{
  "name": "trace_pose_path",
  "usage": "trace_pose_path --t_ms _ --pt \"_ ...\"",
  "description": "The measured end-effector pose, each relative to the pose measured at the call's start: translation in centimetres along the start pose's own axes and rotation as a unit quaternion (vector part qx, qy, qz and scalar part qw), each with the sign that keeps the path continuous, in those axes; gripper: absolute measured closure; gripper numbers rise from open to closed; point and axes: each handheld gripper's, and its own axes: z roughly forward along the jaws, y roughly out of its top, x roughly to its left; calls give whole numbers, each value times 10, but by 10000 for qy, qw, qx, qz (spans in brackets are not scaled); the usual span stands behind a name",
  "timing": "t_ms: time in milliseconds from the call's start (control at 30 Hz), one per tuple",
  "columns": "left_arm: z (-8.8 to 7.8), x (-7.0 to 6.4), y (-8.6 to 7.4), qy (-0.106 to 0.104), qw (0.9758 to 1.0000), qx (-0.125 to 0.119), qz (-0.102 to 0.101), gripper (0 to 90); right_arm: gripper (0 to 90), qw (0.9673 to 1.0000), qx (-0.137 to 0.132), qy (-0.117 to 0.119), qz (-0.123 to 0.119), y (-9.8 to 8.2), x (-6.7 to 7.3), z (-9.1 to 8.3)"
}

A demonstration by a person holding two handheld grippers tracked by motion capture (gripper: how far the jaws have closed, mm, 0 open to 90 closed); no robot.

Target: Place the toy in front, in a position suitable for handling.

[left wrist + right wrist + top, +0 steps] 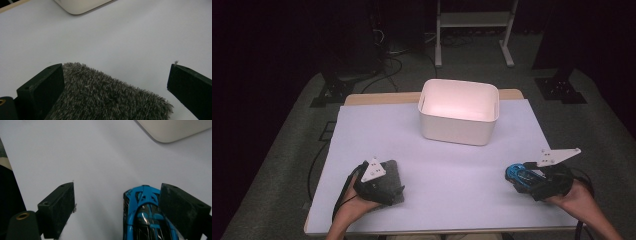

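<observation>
A grey furry pad (pixel 388 176) lies flat on the table's front left. My left gripper (pixel 384 192) is over it, open. In the left gripper view the furry pad (pixel 105 96) sits between the wide-apart jaws, against the left one, with a gap to the right one. A blue toy car (pixel 518 175) rests on the table at the front right. My right gripper (pixel 524 181) is open around it. In the right gripper view the toy car (pixel 143 217) lies beside the right jaw, far from the left jaw.
A white rectangular bin (pixel 459 111) stands empty at the back middle of the white table sheet (pixel 452 170). Its corner shows in the left gripper view as the bin (pixel 80 5) and in the right gripper view as the bin (pixel 172 128). Stands and cables sit on the floor behind.
</observation>
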Motion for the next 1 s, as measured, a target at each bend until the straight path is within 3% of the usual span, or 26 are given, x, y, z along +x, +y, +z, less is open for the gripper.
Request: trace_pose_path --t_ms 267,433,1000 --pt "1 1 -1 -7 10000 13 -16 7 128 9992 208 -162 295 -18 -21 -2" --pt "0 1 -1 -9 10000 11 -19 7 128 9986 343 -211 351 -25 -29 2" --pt "0 2 -2 -14 10000 18 -23 7 128 9964 697 -185 445 -36 -40 16"
